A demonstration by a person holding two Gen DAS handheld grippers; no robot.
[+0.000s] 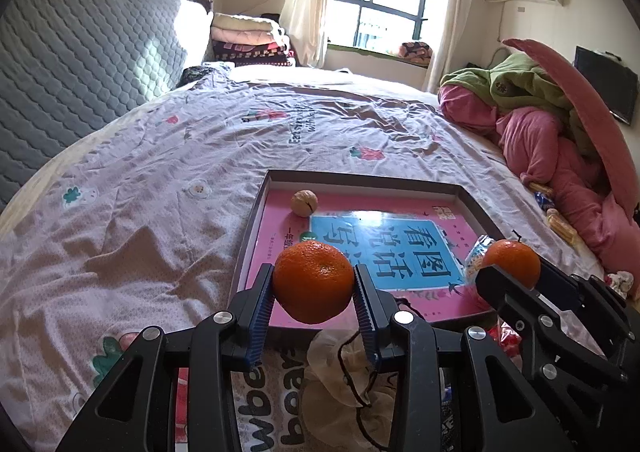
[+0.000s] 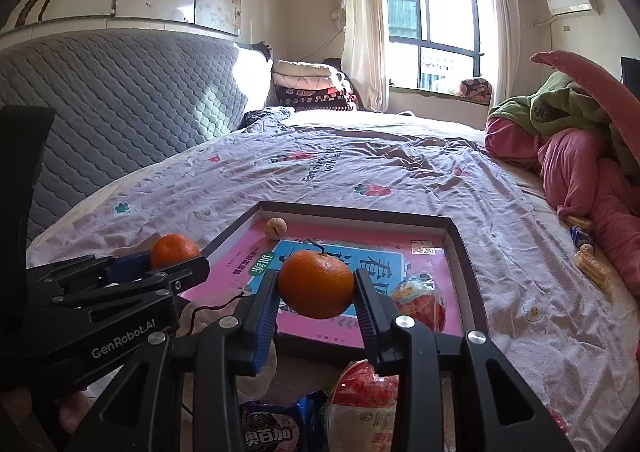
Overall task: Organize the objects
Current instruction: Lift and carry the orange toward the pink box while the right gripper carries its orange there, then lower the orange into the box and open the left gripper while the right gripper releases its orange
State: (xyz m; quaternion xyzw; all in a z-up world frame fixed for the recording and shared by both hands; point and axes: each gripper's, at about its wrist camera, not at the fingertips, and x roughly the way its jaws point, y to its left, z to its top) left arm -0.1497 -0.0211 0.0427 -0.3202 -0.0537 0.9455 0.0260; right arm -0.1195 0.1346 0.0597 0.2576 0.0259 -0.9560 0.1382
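Note:
A shallow box tray (image 1: pixel 260 204) (image 2: pixel 460 244) with a pink and blue book cover inside lies on the bed. A walnut (image 1: pixel 304 203) (image 2: pixel 276 228) sits in its far left corner, and a snack packet (image 2: pixel 420 298) lies at its near right. My left gripper (image 1: pixel 314 284) is shut on an orange (image 1: pixel 314 281) above the tray's near left edge; it also shows in the right wrist view (image 2: pixel 176 254). My right gripper (image 2: pixel 316 284) is shut on a second orange (image 2: pixel 316 282), with a stem, over the tray's near part; it shows in the left wrist view (image 1: pixel 510 264).
Snack packets (image 2: pixel 360 392) and a cloth pouch with a dark cord (image 1: pixel 344 380) lie on the bedsheet near the grippers. Biscuits (image 2: pixel 592 264) lie right of the tray. A pink and green quilt pile (image 1: pixel 560 124) is at the right, a grey headboard (image 1: pixel 80 60) at the left.

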